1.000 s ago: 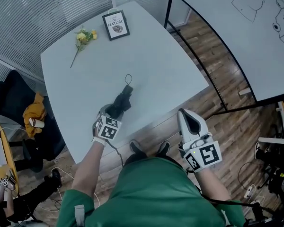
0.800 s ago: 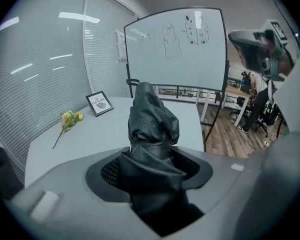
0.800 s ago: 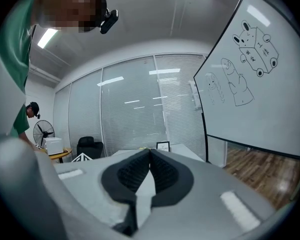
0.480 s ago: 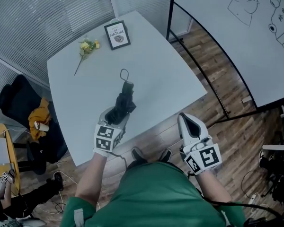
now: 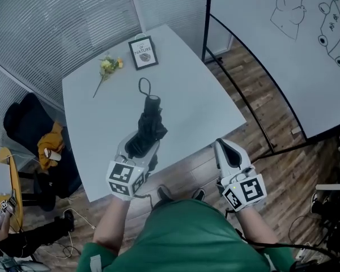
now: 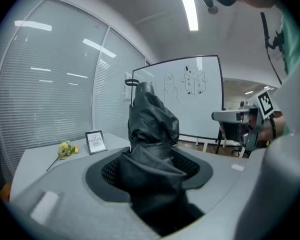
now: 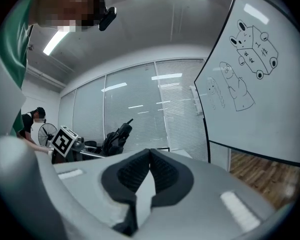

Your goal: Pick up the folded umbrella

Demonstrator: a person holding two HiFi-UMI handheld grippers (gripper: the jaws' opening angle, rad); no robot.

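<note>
The folded black umbrella (image 5: pixel 149 123) is held up off the pale grey table (image 5: pixel 184 89), its handle end and strap loop (image 5: pixel 142 85) pointing away from me. My left gripper (image 5: pixel 140 143) is shut on the umbrella's bundled fabric. In the left gripper view the umbrella (image 6: pixel 150 129) fills the space between the pads of the left gripper (image 6: pixel 155 171) and sticks up past them. My right gripper (image 5: pixel 228 151) hangs off the table's near right edge, shut with nothing in it. In the right gripper view its pads meet at the tip of the right gripper (image 7: pixel 149 170), and the umbrella (image 7: pixel 117 136) shows to the left.
A framed card (image 5: pixel 143 52) and a yellow flower (image 5: pixel 109 67) lie at the table's far end. A whiteboard (image 5: pixel 294 44) on a black stand rises at the right. A black chair with an orange cloth (image 5: pixel 45 143) stands left of the table.
My left gripper has risen with the umbrella, lifting it off the table and tilting it up. The right gripper has shifted only slightly.
</note>
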